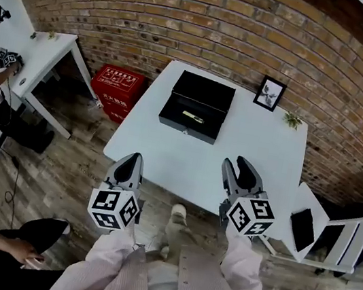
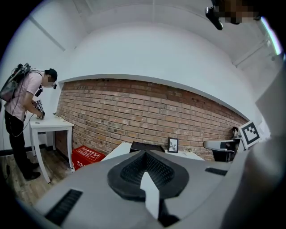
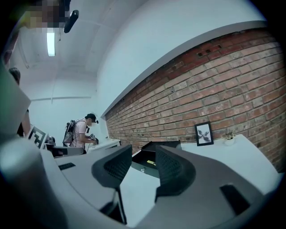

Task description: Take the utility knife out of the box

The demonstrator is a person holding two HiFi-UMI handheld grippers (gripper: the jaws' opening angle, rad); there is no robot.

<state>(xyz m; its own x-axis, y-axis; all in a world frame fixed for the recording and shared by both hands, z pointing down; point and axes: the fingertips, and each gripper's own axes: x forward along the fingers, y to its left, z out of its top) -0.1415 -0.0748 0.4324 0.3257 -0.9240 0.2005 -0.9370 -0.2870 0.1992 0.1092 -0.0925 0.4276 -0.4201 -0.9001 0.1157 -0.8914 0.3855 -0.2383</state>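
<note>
The left tongs [image 1: 130, 161] are pressed together and the right tongs [image 1: 239, 171] are spread, both empty above the near bench [image 1: 264, 144] edge. Ahead and between them, the open box [image 1: 204, 91] holds the knife [image 1: 193, 117], which lies crosswise. The right tongs seem slightly nearer.

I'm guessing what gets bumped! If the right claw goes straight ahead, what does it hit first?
Probably the open black rectangular box on the white table; it shows between the parted jaws of the right claw. Depth is unclear.
</note>
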